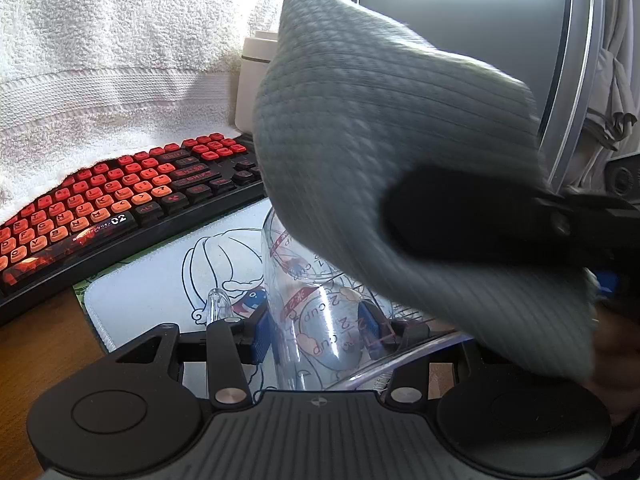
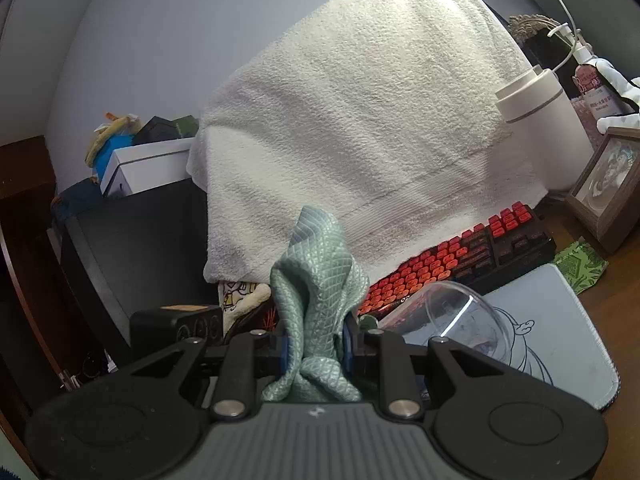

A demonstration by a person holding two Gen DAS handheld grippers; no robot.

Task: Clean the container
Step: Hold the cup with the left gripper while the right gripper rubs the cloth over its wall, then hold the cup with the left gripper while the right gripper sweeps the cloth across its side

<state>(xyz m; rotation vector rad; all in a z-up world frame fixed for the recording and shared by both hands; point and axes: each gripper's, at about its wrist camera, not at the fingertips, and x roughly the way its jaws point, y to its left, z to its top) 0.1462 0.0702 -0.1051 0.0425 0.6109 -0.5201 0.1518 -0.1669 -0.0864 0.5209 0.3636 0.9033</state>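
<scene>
My left gripper is shut on a clear plastic measuring cup with red cup markings, held above the white mouse mat. My right gripper is shut on a grey-green cloth, bunched between its blue pads. In the left wrist view the cloth looms large just above the cup, with the right gripper's dark finger pressed into it. In the right wrist view the cup lies low to the right of the cloth.
A black keyboard with red keys lies behind the mat. A white towel drapes over something behind it. A white cylinder, a pump bottle and a wooden frame stand at the right. Black box at left.
</scene>
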